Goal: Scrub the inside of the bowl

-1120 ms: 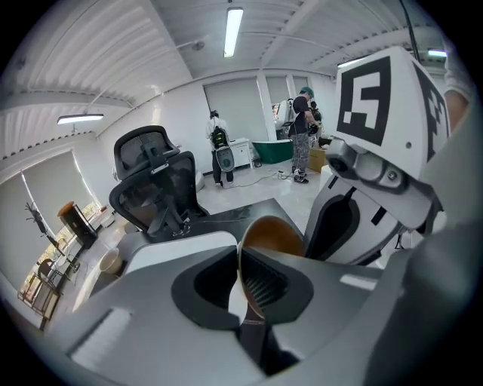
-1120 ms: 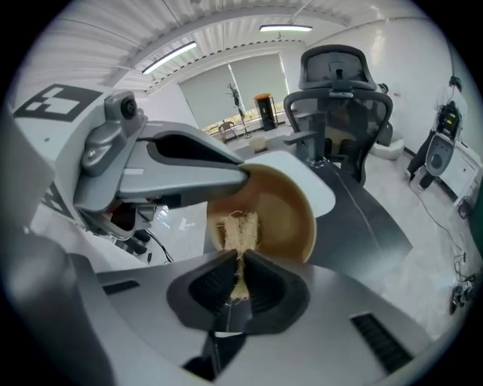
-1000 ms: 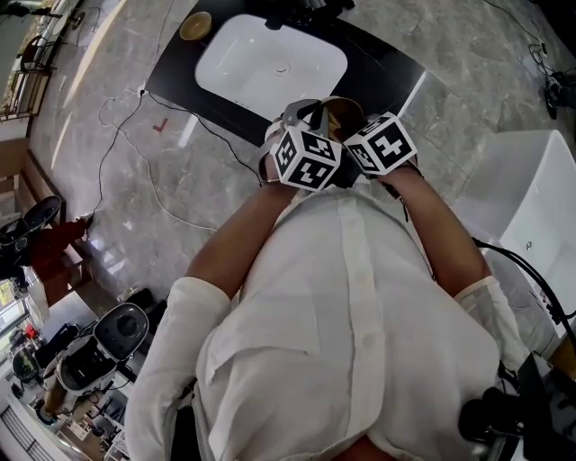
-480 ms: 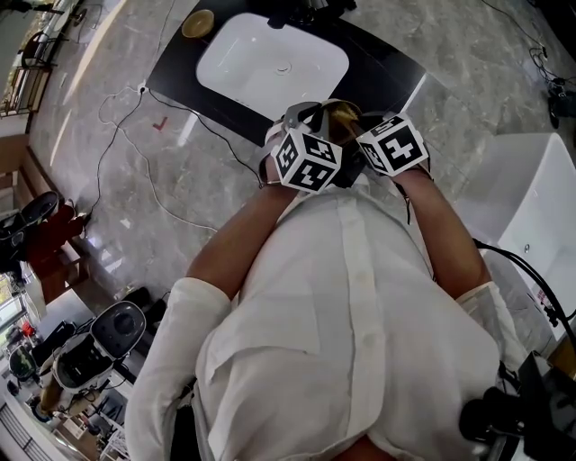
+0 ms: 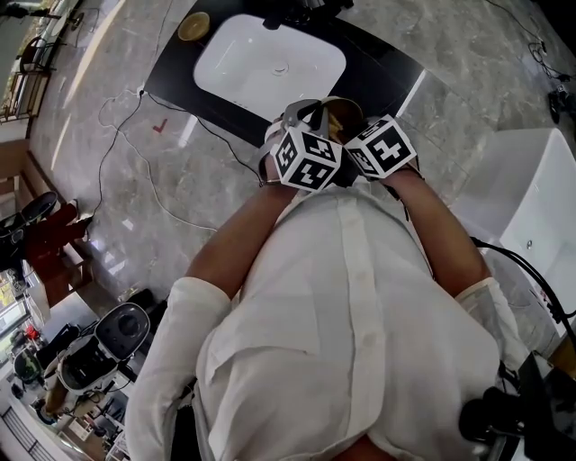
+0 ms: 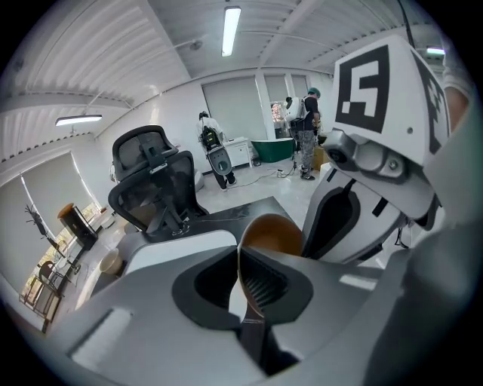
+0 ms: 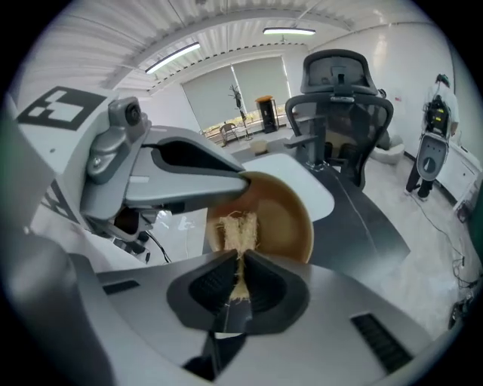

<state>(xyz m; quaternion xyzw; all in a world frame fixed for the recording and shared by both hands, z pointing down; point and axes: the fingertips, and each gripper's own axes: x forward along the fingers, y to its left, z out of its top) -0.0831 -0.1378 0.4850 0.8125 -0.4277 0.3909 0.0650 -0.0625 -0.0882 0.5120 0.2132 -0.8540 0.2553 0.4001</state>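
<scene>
A brown bowl [image 7: 283, 219] is held up in the air, tilted on edge. My left gripper [image 6: 243, 280] is shut on its rim, and the bowl [image 6: 273, 234] shows edge-on past the jaws. My right gripper [image 7: 240, 275] is shut on a pale fibrous scrubber [image 7: 238, 234], whose free end lies against the bowl's inner wall. In the head view both marker cubes sit side by side above the person's chest, the left gripper [image 5: 304, 153] and right gripper [image 5: 382, 146], with the bowl [image 5: 340, 112] partly hidden behind them.
A black countertop [image 5: 378, 67] with a white sink basin [image 5: 270, 67] lies below the grippers. A small tan dish [image 5: 194, 26] sits at its far corner. A white tub [image 5: 540, 216] stands at the right. Cables run over the marble floor. A black office chair [image 7: 339, 98] stands behind.
The right gripper slid right and down half a second ago, then came back left beside the left cube. The left gripper and bowl stayed nearly still.
</scene>
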